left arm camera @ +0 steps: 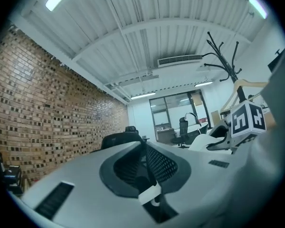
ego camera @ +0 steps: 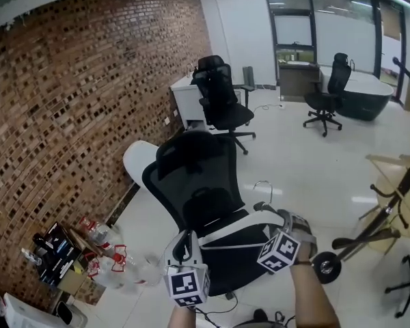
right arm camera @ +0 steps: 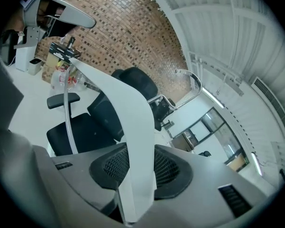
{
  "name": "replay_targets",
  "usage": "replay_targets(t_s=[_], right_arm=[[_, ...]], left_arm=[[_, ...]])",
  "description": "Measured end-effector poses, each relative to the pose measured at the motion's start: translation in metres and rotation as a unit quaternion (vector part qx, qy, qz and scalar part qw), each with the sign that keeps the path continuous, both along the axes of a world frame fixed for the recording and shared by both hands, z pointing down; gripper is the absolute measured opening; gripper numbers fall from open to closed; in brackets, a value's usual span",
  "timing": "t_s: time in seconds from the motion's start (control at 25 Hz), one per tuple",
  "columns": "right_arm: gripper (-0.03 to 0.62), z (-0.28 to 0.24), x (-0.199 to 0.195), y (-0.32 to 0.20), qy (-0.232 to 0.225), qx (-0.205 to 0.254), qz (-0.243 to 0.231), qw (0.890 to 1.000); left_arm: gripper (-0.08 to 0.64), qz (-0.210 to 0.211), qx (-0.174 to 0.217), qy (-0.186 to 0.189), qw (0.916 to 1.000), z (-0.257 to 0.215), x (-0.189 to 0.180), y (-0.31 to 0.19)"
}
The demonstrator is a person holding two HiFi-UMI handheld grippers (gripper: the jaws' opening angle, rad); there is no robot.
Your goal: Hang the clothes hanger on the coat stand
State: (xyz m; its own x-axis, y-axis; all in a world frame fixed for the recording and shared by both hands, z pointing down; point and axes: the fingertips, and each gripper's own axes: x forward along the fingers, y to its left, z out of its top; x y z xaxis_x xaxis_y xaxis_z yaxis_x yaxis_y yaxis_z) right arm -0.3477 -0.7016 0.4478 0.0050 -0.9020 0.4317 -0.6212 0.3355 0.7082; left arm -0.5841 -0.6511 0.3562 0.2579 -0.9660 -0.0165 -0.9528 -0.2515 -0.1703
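Note:
A white plastic clothes hanger [ego camera: 242, 225] hangs low in front of a black office chair [ego camera: 191, 176]. My right gripper [ego camera: 279, 215] is shut on its broad white arm [right arm camera: 133, 141]. The hanger's metal hook [right arm camera: 192, 82] rises beyond the jaws, and its thin lower bar [right arm camera: 66, 113] curves down at the left. My left gripper [ego camera: 184, 238] is beside the hanger's left end, its pads [left arm camera: 161, 165] together. A small white bit [left arm camera: 149, 194] sits at their base; I cannot tell what it is. The black coat stand [ego camera: 389, 207] is at the right, with branches [left arm camera: 223, 56] and a wooden hanger [left arm camera: 249, 84].
A brick wall [ego camera: 68, 115] runs along the left, with bottles and boxes [ego camera: 89, 251] at its foot. More black office chairs [ego camera: 222, 101] and a white desk [ego camera: 188, 104] stand further back. White floor [ego camera: 307, 169] lies between me and the coat stand.

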Motion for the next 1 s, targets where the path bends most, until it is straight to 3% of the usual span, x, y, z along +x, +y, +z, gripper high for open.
replay_targets(t_s=[0.16, 0.52, 0.72, 1.0], right_arm=[[0.118, -0.029, 0.021, 0.064, 0.007, 0.013, 0.046, 0.999], [0.118, -0.052, 0.027, 0.211, 0.036, 0.018, 0.149, 0.988], [0.118, -0.078, 0.088, 0.286, 0.035, 0.025, 0.192, 0.981], [0.118, -0.095, 0.188, 0.359, 0.027, 0.038, 0.184, 0.982]], left_arm=[[0.052, 0.043, 0.006, 0.004, 0.999, -0.015, 0.018, 0.043], [0.045, 0.128, -0.001, 0.046, 0.9907, -0.009, 0.014, 0.128], [0.046, 0.171, 0.005, 0.047, 0.9841, -0.033, 0.077, 0.183], [0.045, 0.18, 0.019, 0.04, 0.9827, -0.055, 0.191, 0.252]])
